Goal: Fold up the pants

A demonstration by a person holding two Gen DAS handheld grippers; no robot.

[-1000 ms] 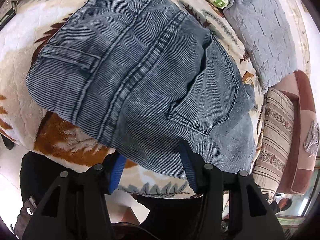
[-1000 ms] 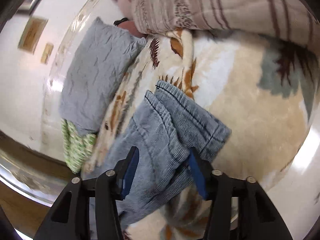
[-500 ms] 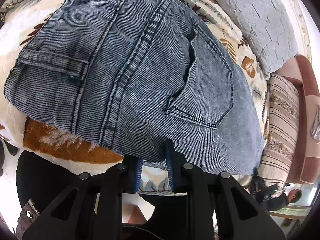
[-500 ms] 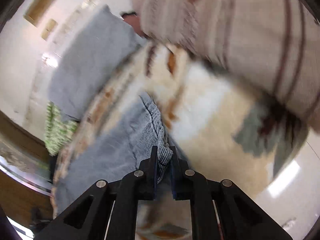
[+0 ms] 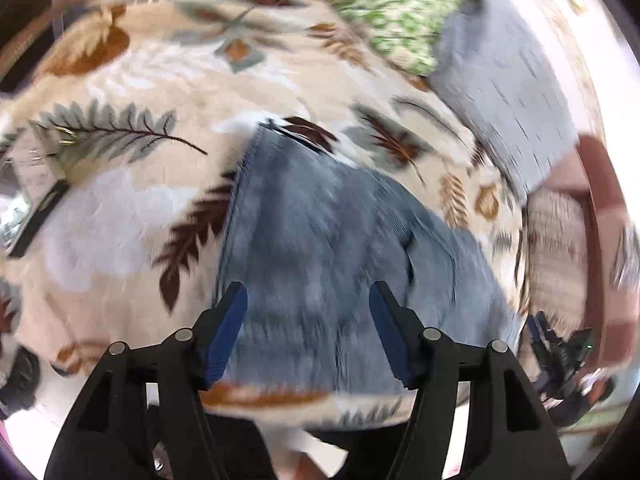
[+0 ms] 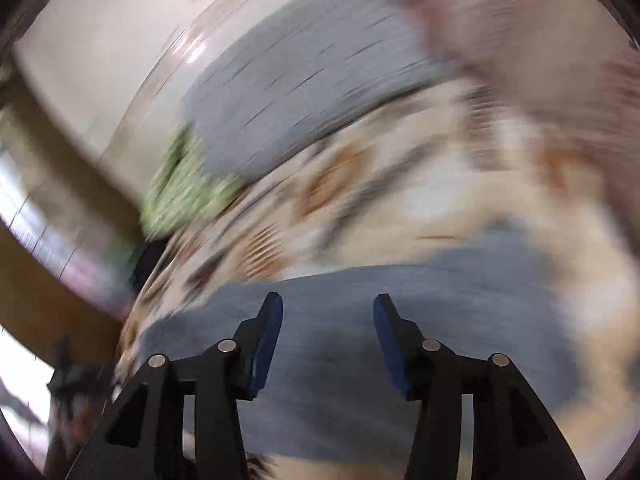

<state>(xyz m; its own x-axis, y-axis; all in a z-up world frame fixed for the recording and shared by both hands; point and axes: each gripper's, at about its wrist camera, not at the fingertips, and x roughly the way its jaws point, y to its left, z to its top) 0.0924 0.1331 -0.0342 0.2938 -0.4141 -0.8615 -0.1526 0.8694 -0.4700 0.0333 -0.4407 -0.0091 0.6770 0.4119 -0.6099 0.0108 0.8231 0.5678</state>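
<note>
1. Pants (image 5: 328, 248) — blue-grey ribbed denim, lying as a folded bundle on the leaf-print blanket (image 5: 132, 184) of the bed, near its front edge. In the right wrist view the same denim (image 6: 400, 340) fills the lower frame, heavily blurred.
2. Change: half a second ago both grippers were pinched narrow on the fabric edge. Now the left gripper (image 5: 308, 332) has its jaws spread wide, nothing between them; denim sits below and beyond the blue pads.
3. Right gripper (image 6: 328, 340) likewise: jaws wide apart, empty, over the denim.
4. Strong motion blur in both views, so both tools are moving fast. Direction not readable from the blur alone.
5. Reading: the fold just carried is released; cloth now rests on the bed unheld. Seat and pocket, in view earlier, are no longer showing; a plainer face is on top, consistent with a layer laid over.
6. Judgement: one fold step done. Whether the bundle is neat or needs another fold or smoothing cannot be told — too blurred.
7. Surroundings: grey pillow (image 5: 508, 92) and green-patterned cloth (image 5: 388, 12) at the far side, well apart from the pants.
</note>
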